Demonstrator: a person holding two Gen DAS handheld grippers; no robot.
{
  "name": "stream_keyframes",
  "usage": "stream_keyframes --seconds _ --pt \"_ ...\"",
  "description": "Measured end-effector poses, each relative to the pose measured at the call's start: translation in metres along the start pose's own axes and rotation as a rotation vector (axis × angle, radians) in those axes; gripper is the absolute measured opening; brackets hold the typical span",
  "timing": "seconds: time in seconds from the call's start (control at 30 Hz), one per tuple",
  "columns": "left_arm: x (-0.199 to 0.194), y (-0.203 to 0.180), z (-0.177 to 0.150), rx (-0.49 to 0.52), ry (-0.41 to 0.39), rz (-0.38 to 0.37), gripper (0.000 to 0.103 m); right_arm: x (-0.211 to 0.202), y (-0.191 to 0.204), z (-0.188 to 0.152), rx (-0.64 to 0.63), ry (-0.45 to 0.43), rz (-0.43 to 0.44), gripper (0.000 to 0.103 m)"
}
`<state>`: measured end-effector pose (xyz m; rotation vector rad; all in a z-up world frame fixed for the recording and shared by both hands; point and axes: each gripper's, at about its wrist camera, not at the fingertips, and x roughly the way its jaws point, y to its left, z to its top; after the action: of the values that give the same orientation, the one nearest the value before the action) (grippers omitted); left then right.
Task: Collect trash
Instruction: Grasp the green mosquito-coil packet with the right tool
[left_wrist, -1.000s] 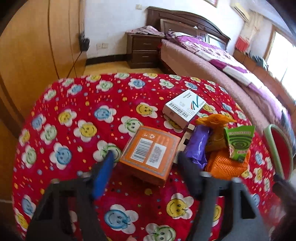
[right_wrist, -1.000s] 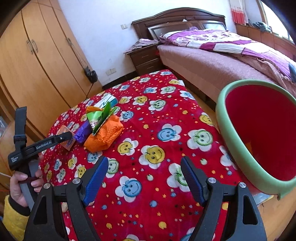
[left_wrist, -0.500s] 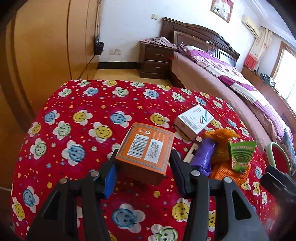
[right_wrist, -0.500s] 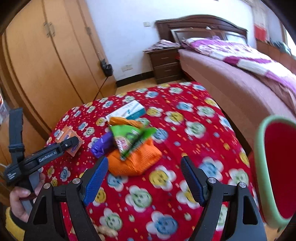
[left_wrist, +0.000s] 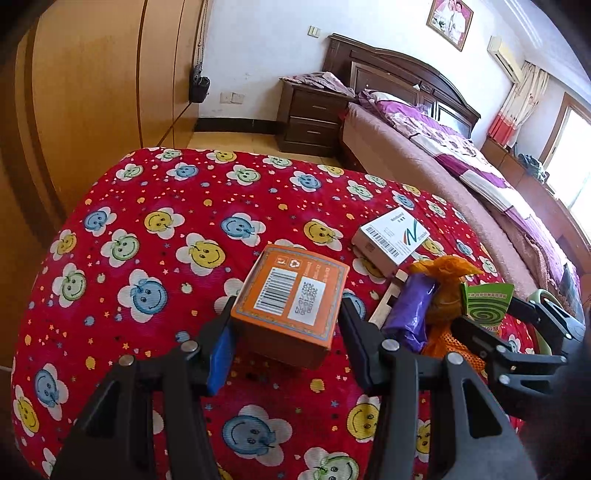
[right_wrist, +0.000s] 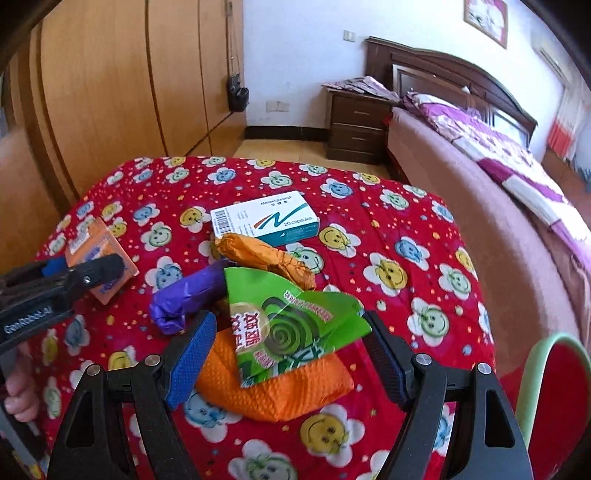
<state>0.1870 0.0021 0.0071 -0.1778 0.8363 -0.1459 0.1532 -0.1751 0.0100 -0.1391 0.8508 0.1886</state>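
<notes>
The left gripper (left_wrist: 286, 332) is closed about halfway, its jaws having just been narrowing, and clamps the orange box (left_wrist: 291, 301) by its two side walls; the box is rigid cardboard, square-cornered, with a white barcode label on its top face, and appears raised slightly off the cloth at its near edge, though the angle leaves this uncertain; the right gripper (right_wrist: 288, 354) stands wide apart and grips nothing, its blue ribbed pad (right_wrist: 192, 354) and its black pad flanking the pile without visible contact; between them lies the green wrapper (right_wrist: 291, 325), a glossy creased sheet printed with a spiral coil, resting on top of the orange mesh bag (right_wrist: 277, 391), which is soft, dimpled and lumpy; just behind sit the purple wrapper (right_wrist: 186, 295), a crumpled foil roll, and a twisted orange wrapper (right_wrist: 266, 256); beyond these the white medicine carton (right_wrist: 266, 221) lies flat, a smooth rectangular pack with teal lettering; all rest on the red tablecloth (right_wrist: 406, 229), a ribbed fabric printed with smiling flowers; the bin (right_wrist: 546, 369), smooth plastic with a pale green rim and red interior, stands at the table's right edge, well apart from the orange box; a hand (right_wrist: 16, 395) grasps the left tool's handle.
</notes>
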Motion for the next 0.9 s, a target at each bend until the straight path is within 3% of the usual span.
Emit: stream_keyframes --seconds 0.1,0.17,0.37,0.9 --pt "0.000 0.000 0.000 0.000 0.002 -0.002 0.053 0.004 0.000 -0.001 -0.007 -0.009 -0.006 0.079" --pt "0.000 0.000 0.000 -0.001 -0.001 -0.005 0.053 0.005 -0.002 -0.002 0.010 -0.010 0.008 0.068" --pt "-0.007 -0.002 0.000 0.002 -0.006 -0.017 0.053 -0.004 -0.009 -0.009 0.067 -0.030 0.047 0.068" --pt "-0.059 -0.031 -0.012 0.036 -0.051 -0.095 0.053 -0.082 -0.028 -0.047 0.238 -0.157 0.095 0.068"
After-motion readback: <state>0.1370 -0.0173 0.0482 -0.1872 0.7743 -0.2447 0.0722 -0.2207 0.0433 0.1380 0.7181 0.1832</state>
